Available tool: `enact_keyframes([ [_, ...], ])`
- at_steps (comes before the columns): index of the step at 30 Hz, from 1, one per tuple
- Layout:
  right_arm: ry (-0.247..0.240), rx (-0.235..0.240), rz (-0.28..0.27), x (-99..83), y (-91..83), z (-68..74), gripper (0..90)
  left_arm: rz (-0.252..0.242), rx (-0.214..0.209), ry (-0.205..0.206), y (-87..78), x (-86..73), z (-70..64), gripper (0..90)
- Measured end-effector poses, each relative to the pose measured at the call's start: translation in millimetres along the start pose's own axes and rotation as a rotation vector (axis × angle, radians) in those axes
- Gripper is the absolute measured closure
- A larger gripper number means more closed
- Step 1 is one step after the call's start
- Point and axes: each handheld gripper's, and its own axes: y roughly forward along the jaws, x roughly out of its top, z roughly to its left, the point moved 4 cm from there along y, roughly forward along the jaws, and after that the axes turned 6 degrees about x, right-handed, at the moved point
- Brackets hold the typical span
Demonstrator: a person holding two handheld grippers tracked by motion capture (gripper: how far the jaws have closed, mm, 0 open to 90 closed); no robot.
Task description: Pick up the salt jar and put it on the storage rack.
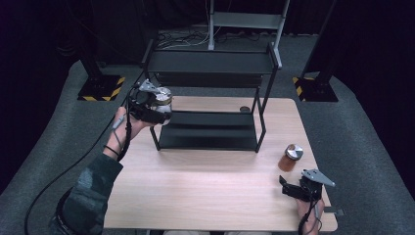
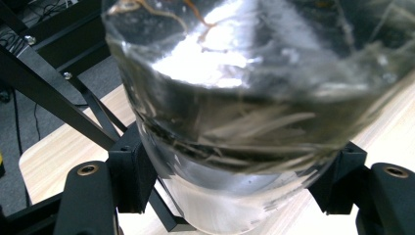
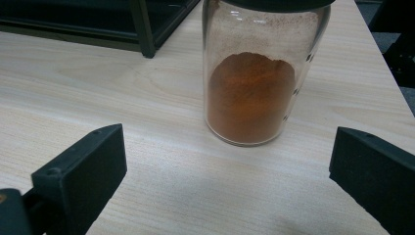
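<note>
Glass jar (image 1: pixel 164 100) clamped in left gripper (image 1: pixel 155 111), upper left, bound for shelf (image 1: pixel 208 129); next, lowering gently. Right gripper (image 1: pixel 293 188) agape near spice jar (image 1: pixel 290 157).

Black rack (image 1: pixel 210 122) beside held jar (image 1: pixel 163 100)

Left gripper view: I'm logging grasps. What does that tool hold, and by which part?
The left tool clamps a clear glass jar across the lower part of its body, one jaw on each side.

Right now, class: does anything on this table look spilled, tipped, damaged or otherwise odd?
Nothing stands out. The spice jar of orange-brown powder stands upright and capped on the table, with no spill around it. The left gripper grips a clear glass jar beside the black rack.
</note>
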Motion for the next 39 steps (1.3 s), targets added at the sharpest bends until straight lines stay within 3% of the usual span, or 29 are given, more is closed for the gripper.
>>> enact_keyframes([
  [39,0.001,0.001,-0.001,-0.2,-0.1,-0.2,0.0,0.001,0.02,0.044,-11.7,41.0,5.8,30.5],
])
